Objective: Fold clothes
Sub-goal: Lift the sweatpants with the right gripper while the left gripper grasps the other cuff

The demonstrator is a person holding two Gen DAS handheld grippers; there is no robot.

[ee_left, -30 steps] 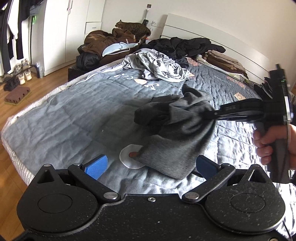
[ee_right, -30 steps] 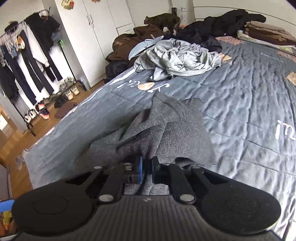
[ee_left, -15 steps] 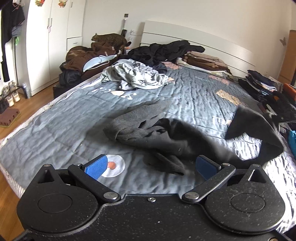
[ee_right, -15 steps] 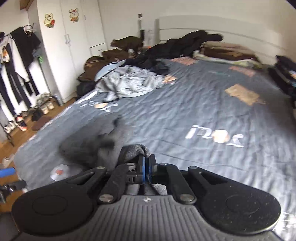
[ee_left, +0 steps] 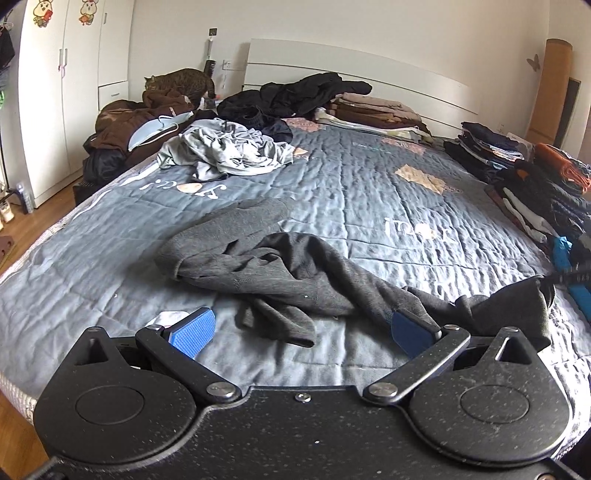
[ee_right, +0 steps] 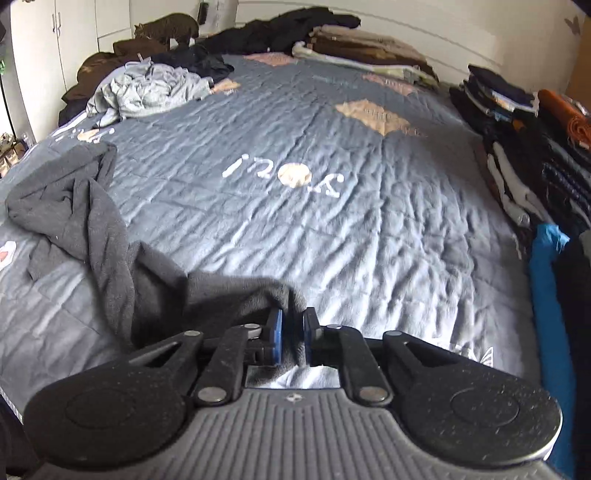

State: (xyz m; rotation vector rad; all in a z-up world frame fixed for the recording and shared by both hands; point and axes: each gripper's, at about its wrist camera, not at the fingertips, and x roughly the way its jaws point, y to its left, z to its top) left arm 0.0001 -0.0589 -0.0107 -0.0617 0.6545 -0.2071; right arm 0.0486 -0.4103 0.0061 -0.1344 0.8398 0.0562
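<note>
Soft daylight fills the room, and the white wall [ee_left: 369, 33] is bright without hard glare, while the quilt [ee_left: 351, 192] shows only small, gentle shadows in its wrinkles. Both views bend strongly at the edges, so the headboard [ee_left: 369, 74] looks curved and the corners go dark. The left wrist view is sharp, but the right wrist view is a little soft, most of all on the cat [ee_right: 166, 26] far behind.

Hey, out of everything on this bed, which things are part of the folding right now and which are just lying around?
In use:
- dark grey garment, spread across the quilt
- right hand-held gripper, a narrow gap between its pads, cloth at its tips
- left hand-held gripper, open

Lying about:
- crumpled light grey clothes
- folded stacks
- black pile
- cat
</note>
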